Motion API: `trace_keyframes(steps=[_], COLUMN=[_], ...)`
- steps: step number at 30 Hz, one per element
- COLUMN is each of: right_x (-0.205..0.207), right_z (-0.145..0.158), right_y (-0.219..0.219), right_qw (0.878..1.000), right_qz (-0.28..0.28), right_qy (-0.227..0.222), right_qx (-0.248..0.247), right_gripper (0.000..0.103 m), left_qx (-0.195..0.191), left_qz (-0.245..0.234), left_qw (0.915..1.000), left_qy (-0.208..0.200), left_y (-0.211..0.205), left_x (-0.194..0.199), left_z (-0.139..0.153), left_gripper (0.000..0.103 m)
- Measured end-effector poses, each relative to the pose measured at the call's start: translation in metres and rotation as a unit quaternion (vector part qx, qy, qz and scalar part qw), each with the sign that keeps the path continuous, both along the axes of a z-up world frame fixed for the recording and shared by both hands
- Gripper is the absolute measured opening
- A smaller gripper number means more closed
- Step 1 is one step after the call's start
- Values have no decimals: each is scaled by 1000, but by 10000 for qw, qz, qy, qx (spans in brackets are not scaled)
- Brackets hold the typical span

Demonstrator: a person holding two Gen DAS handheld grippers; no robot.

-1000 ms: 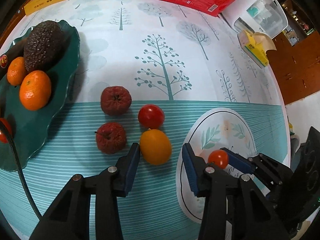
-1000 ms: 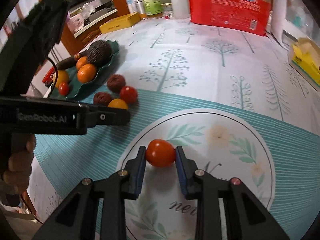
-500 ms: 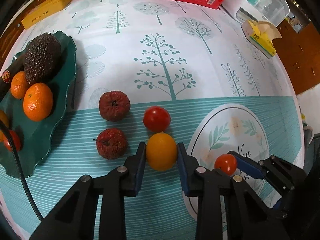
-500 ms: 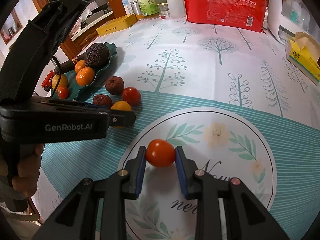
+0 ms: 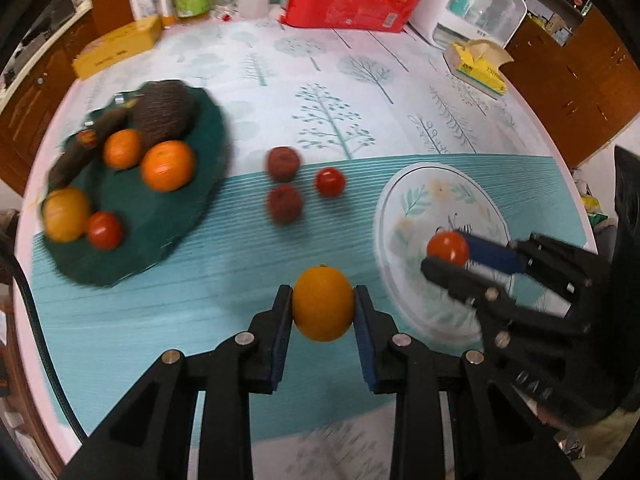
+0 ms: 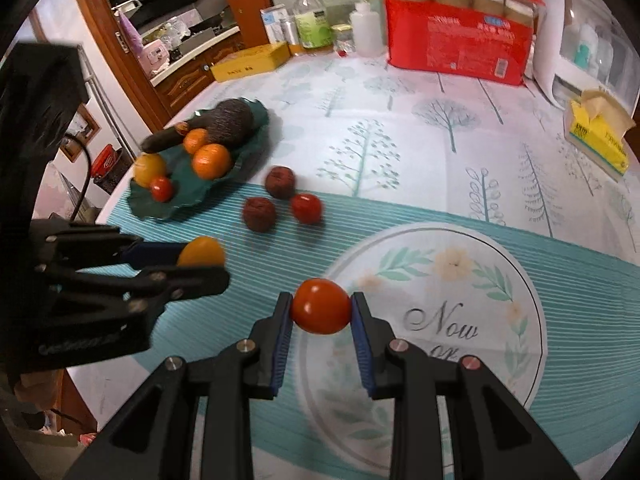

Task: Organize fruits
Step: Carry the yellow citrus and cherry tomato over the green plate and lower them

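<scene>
At the far left of the table (image 5: 400,80) stands the dark green plate (image 5: 192,200), which already carries an avocado (image 5: 164,112), two mandarins (image 5: 168,166), a yellow fruit and a small red tomato. Between this plate and the middle lie three loose fruits close together: two wrinkled dark red fruits (image 5: 283,204) and a red tomato (image 5: 330,182). The left gripper (image 5: 323,314) is clenched on a yellow-orange tomato (image 5: 323,308), which sits between its two blue pads and seems lifted above the striped cloth. From this gripper the green plate lies forward and to the left, and nothing stands in between, so I judge that the coming move is a swing to the left and a lowering onto a bare part of the plate, probably its near edge. To the right is the round floral placemat (image 6: 520,280). There the right gripper (image 6: 321,314) is grasping another red tomato (image 6: 320,312) over the left part of the mat. The left gripper is the nearer one to the plate; the right one must cross more of the table and pass near the loose fruits. The fruits on the plate are round and crowded, so a new one could roll.
</scene>
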State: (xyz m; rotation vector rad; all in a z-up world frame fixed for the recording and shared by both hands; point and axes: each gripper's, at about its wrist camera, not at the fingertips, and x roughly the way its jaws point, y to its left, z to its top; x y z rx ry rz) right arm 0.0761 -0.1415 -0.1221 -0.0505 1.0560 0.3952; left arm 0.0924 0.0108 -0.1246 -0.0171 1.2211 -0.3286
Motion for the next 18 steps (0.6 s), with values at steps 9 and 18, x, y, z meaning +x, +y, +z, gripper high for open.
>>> trace_keyframes(steps=[9,18], right_x=[-24,-13], right_z=[62,141], right_y=[61,115], right_qw=[9974,9916], right_qz=[440,763], right_qy=[-577,-1040], right_qx=[-49,127], right_gripper=[29,29], left_qx=[4,10], left_qz=[428,774], left_qw=[9971,9875], left_qy=[-632,-1370], left_y=[85,147], left_x=[-35,-28], left_z=[62,132], left_gripper=[28,28])
